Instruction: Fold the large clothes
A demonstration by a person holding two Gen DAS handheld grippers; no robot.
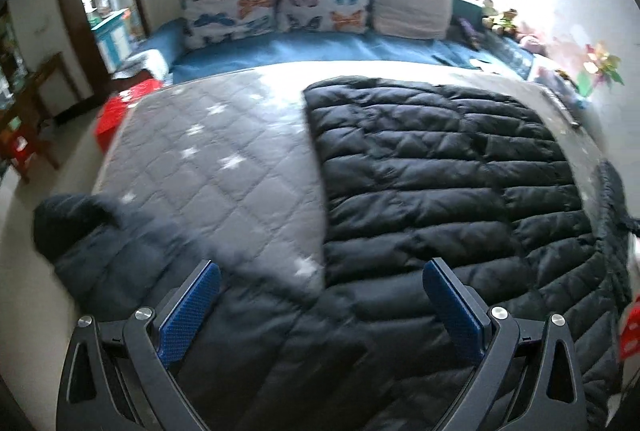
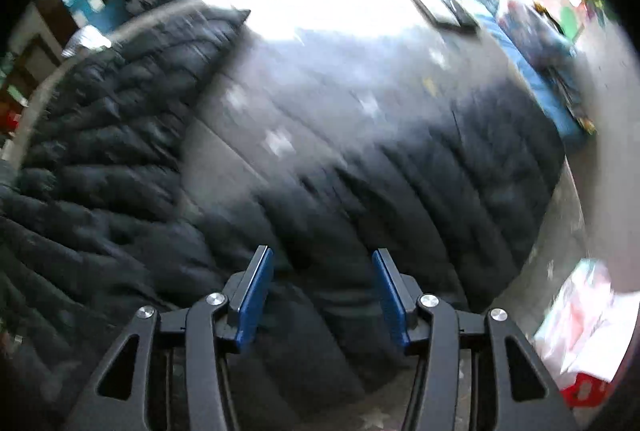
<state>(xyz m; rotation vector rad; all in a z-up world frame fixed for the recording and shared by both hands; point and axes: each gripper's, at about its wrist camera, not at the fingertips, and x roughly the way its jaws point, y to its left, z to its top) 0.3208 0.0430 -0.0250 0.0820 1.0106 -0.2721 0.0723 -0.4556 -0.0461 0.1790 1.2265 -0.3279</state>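
Note:
A black quilted puffer jacket (image 1: 440, 167) lies spread flat on a grey quilted mat (image 1: 224, 147) with white stars. One sleeve (image 1: 120, 251) stretches out to the lower left, over the mat's edge. My left gripper (image 1: 322, 265) hovers above the root of that sleeve, blue pads wide apart, nothing between them. In the blurred right wrist view the jacket's body (image 2: 100, 151) is at the left and the other sleeve (image 2: 420, 171) runs across the middle. My right gripper (image 2: 322, 253) points down at this sleeve, jaws apart, gripping nothing.
Behind the mat lies blue bedding (image 1: 320, 49) with butterfly pillows (image 1: 276, 5) and a white pillow (image 1: 412, 7) under a bright window. A red box (image 1: 120, 107) and a wooden chair (image 1: 32, 111) stand left. A dark flat object (image 2: 440, 3) lies on the mat's far right corner.

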